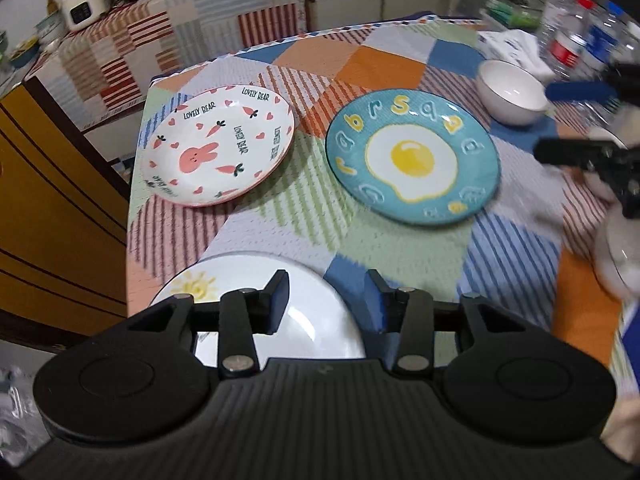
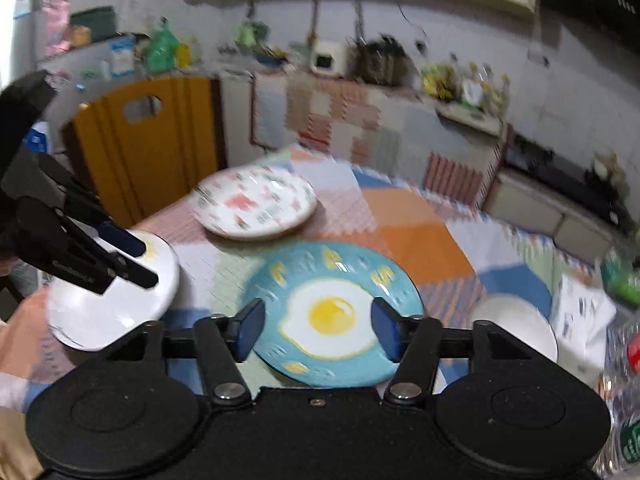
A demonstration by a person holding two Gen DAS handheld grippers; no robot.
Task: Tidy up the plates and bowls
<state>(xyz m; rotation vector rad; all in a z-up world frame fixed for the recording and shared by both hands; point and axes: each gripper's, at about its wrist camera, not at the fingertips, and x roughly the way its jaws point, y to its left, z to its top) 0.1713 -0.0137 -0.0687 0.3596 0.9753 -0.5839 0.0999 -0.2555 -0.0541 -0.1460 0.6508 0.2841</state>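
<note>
Both tongs spread and holding nothing, the left tongs (image 1: 326,302) hang over the sun-print white plate (image 1: 312,316) at the bench's near edge, while the fried-egg blue plate (image 2: 332,312) lies straight ahead of the right tongs (image 2: 318,330).

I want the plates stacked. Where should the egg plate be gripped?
Probably at the raised rim of the egg plate, on the near edge facing the right hand-held gripper. It lies flat on the tablecloth, so only the thin, upturned rim offers open jaws a pinch.

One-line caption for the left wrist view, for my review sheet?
Open left gripper above a white plate; bunny plate, egg plate and white bowl lie apart on the tablecloth.
</note>
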